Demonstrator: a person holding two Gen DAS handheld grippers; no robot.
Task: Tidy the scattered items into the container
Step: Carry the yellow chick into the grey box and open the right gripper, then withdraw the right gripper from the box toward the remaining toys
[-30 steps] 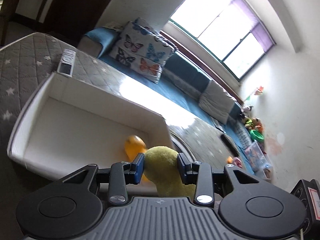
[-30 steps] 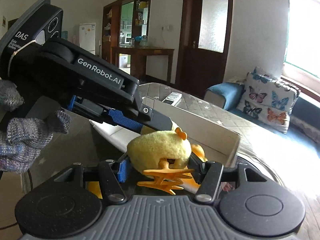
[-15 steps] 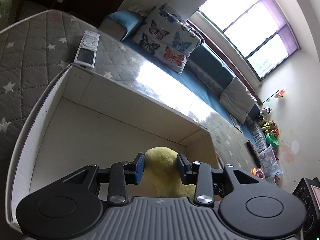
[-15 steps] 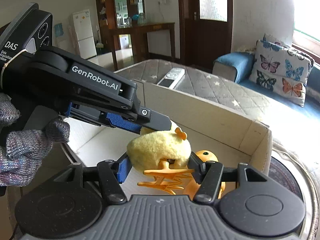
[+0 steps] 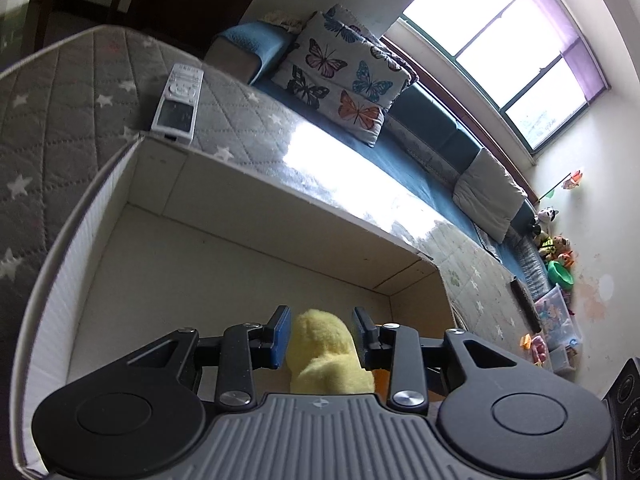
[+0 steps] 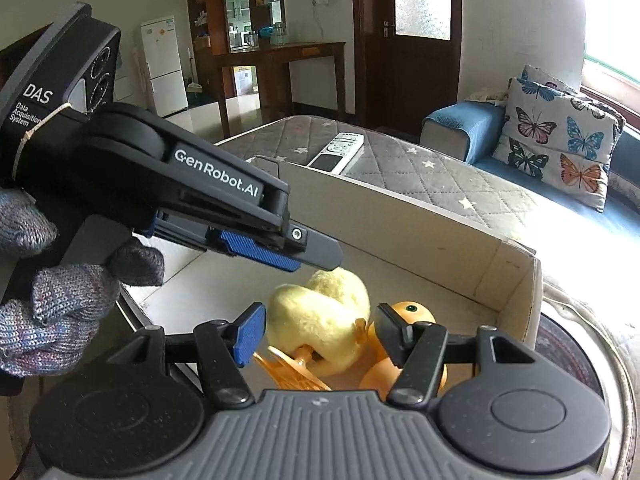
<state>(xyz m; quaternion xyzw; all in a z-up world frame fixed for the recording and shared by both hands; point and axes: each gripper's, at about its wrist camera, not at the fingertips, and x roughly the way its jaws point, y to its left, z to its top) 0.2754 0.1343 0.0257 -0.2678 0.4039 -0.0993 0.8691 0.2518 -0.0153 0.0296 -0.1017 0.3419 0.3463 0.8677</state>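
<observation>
A yellow plush duck (image 5: 324,344) with orange feet is low inside the white cardboard box (image 5: 280,208). In the left wrist view my left gripper (image 5: 322,332) is shut on its upper part, with both pads against the fur. From the right wrist view that gripper (image 6: 332,260) reaches in from the left, over the plush duck (image 6: 316,320). My right gripper (image 6: 320,332) straddles the plush body; a thin gap shows at its right finger, so it stands open. An orange rubber duck (image 6: 412,312) sits in the box (image 6: 400,224) just behind that finger.
A white remote (image 5: 178,104) lies on the grey quilted star cover (image 5: 60,120) just past the box's far corner. A gloved hand (image 6: 60,300) holds the left gripper. A butterfly cushion (image 6: 560,140) rests on the blue sofa. Toys (image 5: 556,248) are piled by the wall.
Both grippers came forward and down over the box, then held still. The plush duck now sits lower between the right fingers, its orange feet sunk behind that gripper's body.
</observation>
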